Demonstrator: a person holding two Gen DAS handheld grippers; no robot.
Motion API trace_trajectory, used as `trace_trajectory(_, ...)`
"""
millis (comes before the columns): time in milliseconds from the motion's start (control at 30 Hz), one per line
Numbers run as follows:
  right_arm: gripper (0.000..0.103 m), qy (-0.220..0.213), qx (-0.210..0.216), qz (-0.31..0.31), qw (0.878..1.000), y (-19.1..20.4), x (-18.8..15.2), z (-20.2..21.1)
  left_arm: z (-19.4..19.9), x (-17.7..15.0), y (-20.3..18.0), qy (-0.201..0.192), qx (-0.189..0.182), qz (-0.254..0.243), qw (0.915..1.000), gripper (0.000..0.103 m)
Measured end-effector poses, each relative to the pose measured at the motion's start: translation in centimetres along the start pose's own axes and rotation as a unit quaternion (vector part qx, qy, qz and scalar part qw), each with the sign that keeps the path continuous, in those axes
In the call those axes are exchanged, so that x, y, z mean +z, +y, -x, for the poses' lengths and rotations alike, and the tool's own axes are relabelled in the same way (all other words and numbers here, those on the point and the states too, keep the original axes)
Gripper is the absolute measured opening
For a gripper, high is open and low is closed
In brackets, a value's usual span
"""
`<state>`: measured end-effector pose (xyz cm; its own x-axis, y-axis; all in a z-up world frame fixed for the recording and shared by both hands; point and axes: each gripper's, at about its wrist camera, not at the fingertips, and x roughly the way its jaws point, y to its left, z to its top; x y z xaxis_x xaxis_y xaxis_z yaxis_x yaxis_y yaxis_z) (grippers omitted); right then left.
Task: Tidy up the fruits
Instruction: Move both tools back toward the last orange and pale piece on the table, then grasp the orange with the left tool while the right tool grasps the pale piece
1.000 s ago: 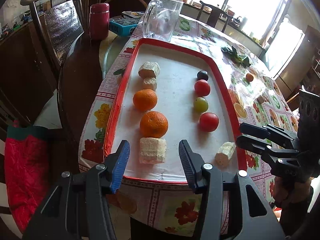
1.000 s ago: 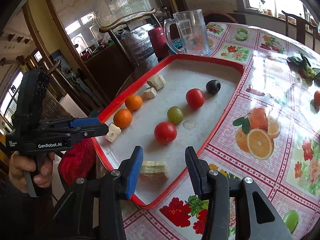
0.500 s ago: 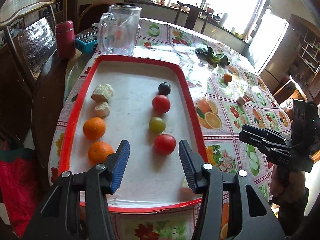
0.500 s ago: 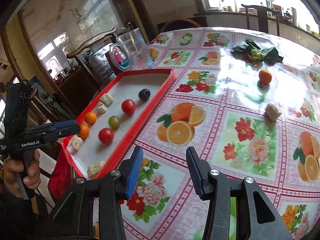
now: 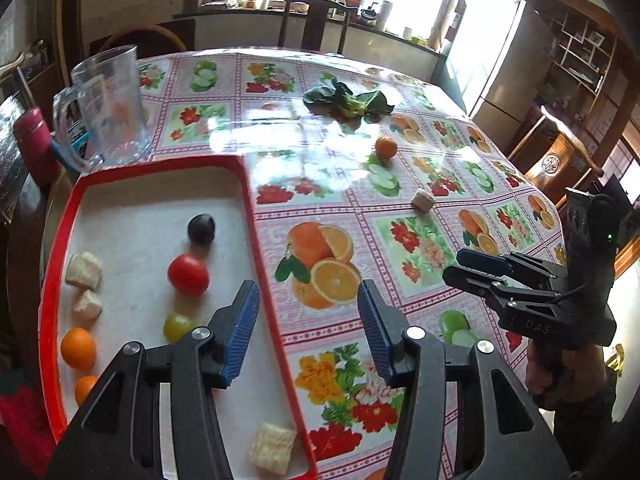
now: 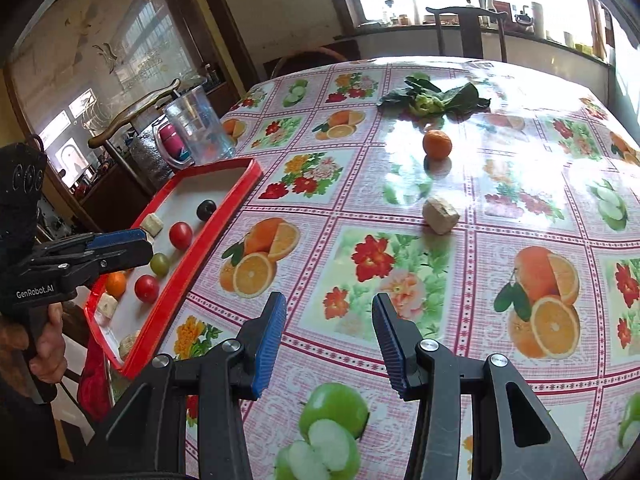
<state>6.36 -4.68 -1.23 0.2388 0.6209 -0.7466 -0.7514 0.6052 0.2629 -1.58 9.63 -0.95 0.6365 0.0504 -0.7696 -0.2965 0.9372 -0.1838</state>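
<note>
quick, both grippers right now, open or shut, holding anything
left gripper: open, holding nothing, hovering over the right rim of the red-rimmed white tray.
right gripper: open, holding nothing, above the fruit-print tablecloth.

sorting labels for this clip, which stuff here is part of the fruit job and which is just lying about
Part of the job: red tray, loose orange, pale chunk, tomatoes, dark plum, both open grippers.

Lying about: glass jug, leafy greens, maroon flask.

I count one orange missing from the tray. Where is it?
In the right wrist view, the loose orange sits on the tablecloth, between the leafy greens and a pale chunk.
</note>
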Motion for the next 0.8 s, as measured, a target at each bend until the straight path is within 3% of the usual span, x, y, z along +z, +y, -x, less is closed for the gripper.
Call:
trace_trajectory(433, 0.047, -0.013, -0.041, -0.019, 0.999, -4.1, 2.6, -0.8, -4.7, 6.5, -5.0, -0.002, -0.013, -0.062, 0.998, 0.05)
trace_trajectory(800, 0.047, 0.008, -0.062, -0.019, 0.998, -6.4, 5.2, -4.5, -12.7, 12.3, -6.7, 0.033, -0.025, -0.061, 0.9973, 0.05)
